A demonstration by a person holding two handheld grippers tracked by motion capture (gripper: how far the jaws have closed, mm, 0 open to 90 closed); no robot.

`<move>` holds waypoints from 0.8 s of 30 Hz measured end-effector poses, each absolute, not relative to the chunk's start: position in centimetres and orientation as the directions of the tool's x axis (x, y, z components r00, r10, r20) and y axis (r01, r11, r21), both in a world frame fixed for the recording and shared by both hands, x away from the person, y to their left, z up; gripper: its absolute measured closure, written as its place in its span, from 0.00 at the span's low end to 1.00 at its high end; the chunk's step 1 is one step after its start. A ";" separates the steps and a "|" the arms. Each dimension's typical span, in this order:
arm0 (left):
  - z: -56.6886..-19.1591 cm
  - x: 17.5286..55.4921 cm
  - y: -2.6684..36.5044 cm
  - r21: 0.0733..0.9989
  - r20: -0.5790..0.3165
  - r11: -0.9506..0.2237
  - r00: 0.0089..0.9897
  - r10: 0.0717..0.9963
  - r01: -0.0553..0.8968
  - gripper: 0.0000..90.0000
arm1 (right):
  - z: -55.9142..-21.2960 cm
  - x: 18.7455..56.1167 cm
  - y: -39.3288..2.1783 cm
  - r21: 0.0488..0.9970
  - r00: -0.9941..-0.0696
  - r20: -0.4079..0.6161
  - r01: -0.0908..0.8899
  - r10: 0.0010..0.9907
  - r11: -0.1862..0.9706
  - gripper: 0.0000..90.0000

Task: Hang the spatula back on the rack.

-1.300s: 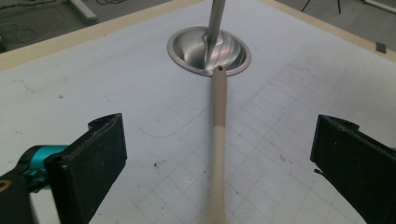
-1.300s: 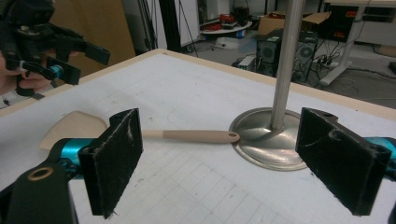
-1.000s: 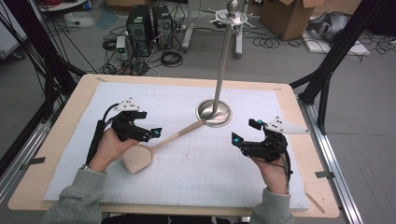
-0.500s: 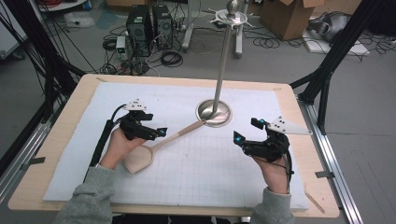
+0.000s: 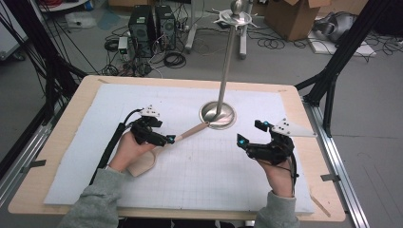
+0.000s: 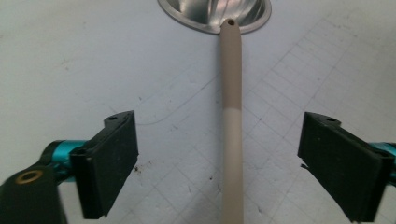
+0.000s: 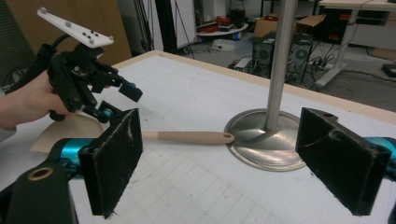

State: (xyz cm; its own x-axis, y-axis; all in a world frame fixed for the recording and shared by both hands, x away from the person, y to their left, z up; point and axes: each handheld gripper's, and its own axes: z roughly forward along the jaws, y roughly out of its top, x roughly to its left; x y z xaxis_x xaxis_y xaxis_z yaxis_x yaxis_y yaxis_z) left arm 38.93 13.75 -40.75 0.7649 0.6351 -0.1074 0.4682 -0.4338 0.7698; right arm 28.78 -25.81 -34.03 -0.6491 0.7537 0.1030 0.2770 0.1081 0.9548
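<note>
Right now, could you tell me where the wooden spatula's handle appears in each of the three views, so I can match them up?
High view: the spatula handle runs diagonally at centre-left, from the left gripper up to the metal stand base.
Left gripper view: it rises up the middle between the open jaws.
Right gripper view: it lies level at centre-left, tip against the base.
Shared landmark: the stand base, at the handle's holed tip.

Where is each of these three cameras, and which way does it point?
High view: above the person's side, looking forward and down on the white gridded mat; both forearms show.
Left gripper view: rides the left gripper, looking along the beige wooden spatula.
Right gripper view: rides the right gripper, facing the steel stand.
All share spatula and stand.
</note>
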 end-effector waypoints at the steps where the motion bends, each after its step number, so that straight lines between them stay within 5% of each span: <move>1: -40.8 38.9 13.6 0.765 -0.104 -0.441 0.766 0.635 0.469 0.18 | -34.0 28.7 -25.8 0.955 -0.656 0.112 0.279 0.747 0.102 0.16; 24: -42.8 39.2 12.4 0.656 -0.086 -0.546 0.770 0.632 0.522 0.44 | -34.0 28.8 -25.7 0.959 -0.667 0.108 0.266 0.737 0.100 0.16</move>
